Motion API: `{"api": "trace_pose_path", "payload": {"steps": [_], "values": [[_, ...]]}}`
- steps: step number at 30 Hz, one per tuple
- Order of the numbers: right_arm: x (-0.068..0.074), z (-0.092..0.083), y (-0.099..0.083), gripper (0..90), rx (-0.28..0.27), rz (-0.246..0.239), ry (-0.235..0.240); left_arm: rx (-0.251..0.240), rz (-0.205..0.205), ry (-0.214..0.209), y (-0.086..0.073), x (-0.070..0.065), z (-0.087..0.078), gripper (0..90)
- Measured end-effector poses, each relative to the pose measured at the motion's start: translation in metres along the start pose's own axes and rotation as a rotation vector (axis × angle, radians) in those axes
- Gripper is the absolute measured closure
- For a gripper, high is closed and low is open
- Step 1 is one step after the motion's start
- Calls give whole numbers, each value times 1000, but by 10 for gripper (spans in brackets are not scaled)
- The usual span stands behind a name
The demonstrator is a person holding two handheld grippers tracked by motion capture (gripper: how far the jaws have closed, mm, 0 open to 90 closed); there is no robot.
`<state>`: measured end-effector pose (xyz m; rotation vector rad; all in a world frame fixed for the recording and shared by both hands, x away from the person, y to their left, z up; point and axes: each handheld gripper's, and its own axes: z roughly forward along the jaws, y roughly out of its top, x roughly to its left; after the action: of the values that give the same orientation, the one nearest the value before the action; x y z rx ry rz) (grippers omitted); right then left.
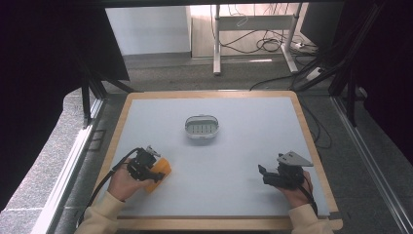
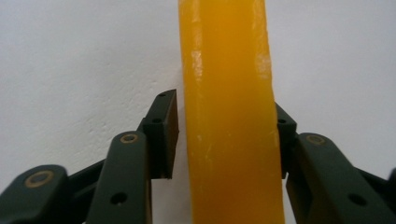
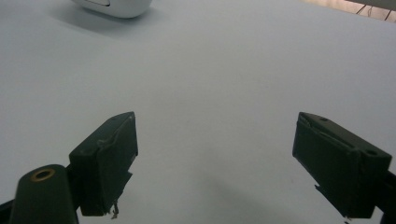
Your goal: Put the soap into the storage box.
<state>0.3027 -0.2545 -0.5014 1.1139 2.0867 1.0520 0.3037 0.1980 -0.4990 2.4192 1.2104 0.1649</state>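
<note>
At about seven o'clock on the grey table (image 1: 234, 151), near its front-left corner, the left gripper (image 1: 155, 171) sits low over an orange bar (image 1: 160, 169) that lies on the tabletop. In the left gripper view the orange bar (image 2: 229, 116) runs straight up between the two black jaws. The right-hand jaw in that view lies against the bar's side. The left-hand jaw stands just beside the bar, with a thin dark line between pad and bar, and whether it touches cannot be told for sure. The jaws sit close on either side of the bar, which fills nearly all the space between them. The person's left hand (image 1: 124, 184) grips the tool from behind, a cream sleeve (image 1: 100, 217) coming in from the bottom edge.

At about five o'clock, near the front-right corner, the right gripper (image 1: 263, 173) rests in the person's right hand (image 1: 294, 192), pointing toward nine o'clock across the table. In the right gripper view its jaws are spread wide with bare tabletop between them.

Just past the table's centre, toward twelve o'clock, stands a small white oval basket (image 1: 202, 126), well apart from both grippers. Its edge (image 3: 116, 7) appears at the top of the right gripper view.
</note>
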Motion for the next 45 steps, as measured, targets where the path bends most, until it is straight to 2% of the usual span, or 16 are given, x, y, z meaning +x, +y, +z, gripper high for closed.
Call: {"api": "trace_pose_path", "payload": {"steps": [2, 8, 11, 19, 26, 45], "values": [[0, 0, 0, 146, -1, 0, -5, -3, -5, -4, 0, 0, 0, 603], [0, 0, 0, 146, 1, 0, -6, -4, -9, 0, 0, -1, -1, 615], [0, 0, 0, 146, 2, 2, -6, -7, -11, -11, 1, 0, -1, 615], [1, -1, 1, 146, 1, -1, -3, -72, -22, -35, 1, 3, -15, 616], [1, 0, 0, 146, 1, 1, -4, -114, -7, -38, 0, 6, -24, 617], [2, 1, 0, 146, 7, -10, 1, -145, 20, -29, 1, 10, -37, 617]]}}
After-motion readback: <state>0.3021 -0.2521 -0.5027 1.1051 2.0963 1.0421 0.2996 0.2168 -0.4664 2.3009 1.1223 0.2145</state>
